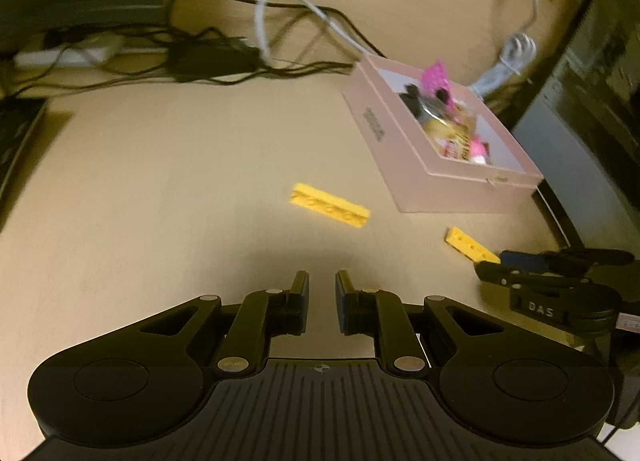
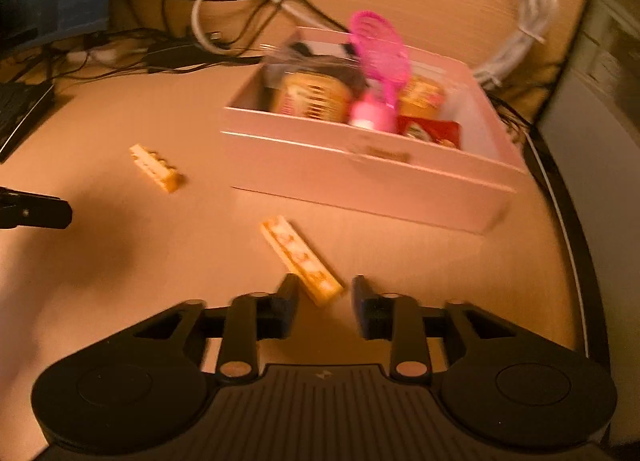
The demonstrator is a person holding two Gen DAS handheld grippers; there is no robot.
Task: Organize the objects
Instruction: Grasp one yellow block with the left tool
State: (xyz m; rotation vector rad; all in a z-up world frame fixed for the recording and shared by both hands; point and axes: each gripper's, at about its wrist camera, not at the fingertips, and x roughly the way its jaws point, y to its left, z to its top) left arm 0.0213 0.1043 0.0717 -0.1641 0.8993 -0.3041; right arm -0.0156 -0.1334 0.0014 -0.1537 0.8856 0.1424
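Two yellow toy bricks lie on the wooden table in front of a pink box [image 1: 400, 157] [image 2: 360, 177]. One brick [image 1: 330, 206] [image 2: 157, 167] lies alone, ahead of my left gripper [image 1: 322, 289], which hangs above bare table, shut with nothing in it. The other brick [image 1: 468, 243] [image 2: 300, 257] lies flat, its near end between the fingertips of my right gripper [image 2: 326, 289] [image 1: 490, 263]. The right jaws stand apart and the pads do not press on the brick, so it is open. The box holds a pink brush [image 2: 380, 53], snack packets [image 2: 316, 99] and small dark items.
Black cables and a power adapter [image 1: 212, 61] sprawl along the back beside a white power strip [image 1: 64, 55]. A bundled white cable [image 1: 508, 65] lies behind the box. A dark flat device [image 2: 20, 113] sits at the left edge. The table's edge [image 2: 560, 197] and a dark cabinet [image 1: 580, 121] bound the right.
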